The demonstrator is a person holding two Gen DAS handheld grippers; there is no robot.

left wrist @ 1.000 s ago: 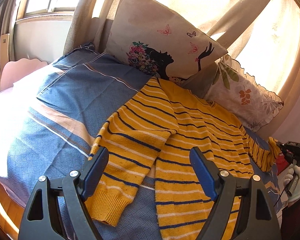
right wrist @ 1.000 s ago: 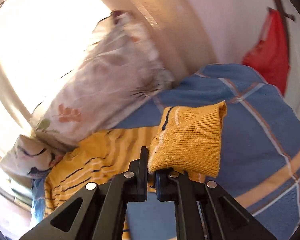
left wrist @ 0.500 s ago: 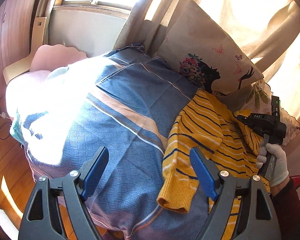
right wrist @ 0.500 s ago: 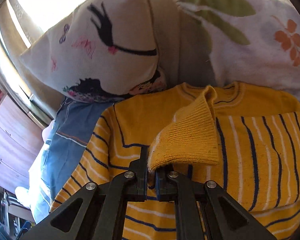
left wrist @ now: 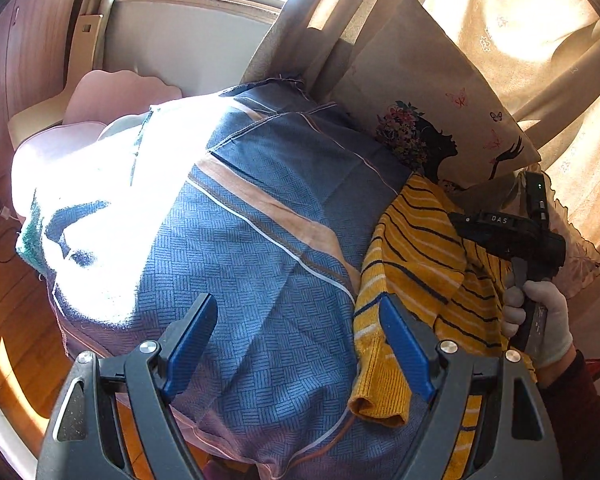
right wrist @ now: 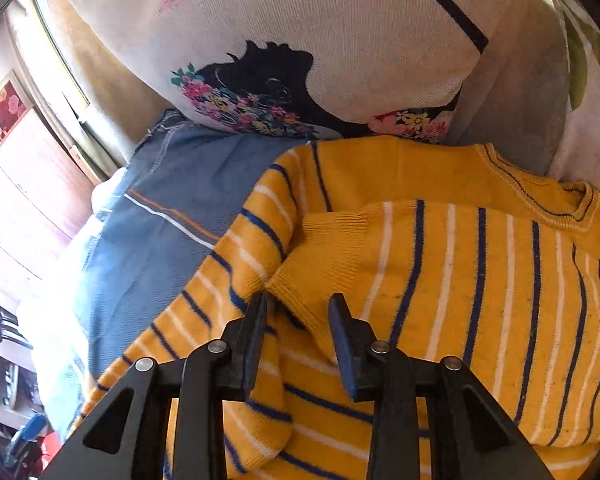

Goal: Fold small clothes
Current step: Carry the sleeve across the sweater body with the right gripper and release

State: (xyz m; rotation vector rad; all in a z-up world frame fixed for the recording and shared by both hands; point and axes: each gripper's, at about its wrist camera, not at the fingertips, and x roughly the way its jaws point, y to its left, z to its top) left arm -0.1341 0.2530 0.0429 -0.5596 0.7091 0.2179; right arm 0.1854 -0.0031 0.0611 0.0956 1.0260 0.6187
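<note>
Yellow striped sweater (right wrist: pixel 480 280) lies on the blue bedspread (left wrist: pixel 240 240), sleeve folded across it, both the right hand-held gripper (right wrist: pixel 298 320) and left hand-held gripper (left wrist: pixel 296 344) spread apart, holding nothing.

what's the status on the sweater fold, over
Left claw open, over the blanket. Right claw open, sleeve laid across the sweater. Pillow just beyond, not blocking.

Blue bedspread (left wrist: pixel 260 248) lies open under my left tongs (left wrist: pixel 300 344); printed pillow (right wrist: pixel 300 40) blocks beyond the sweater (right wrist: pixel 460 280).
</note>
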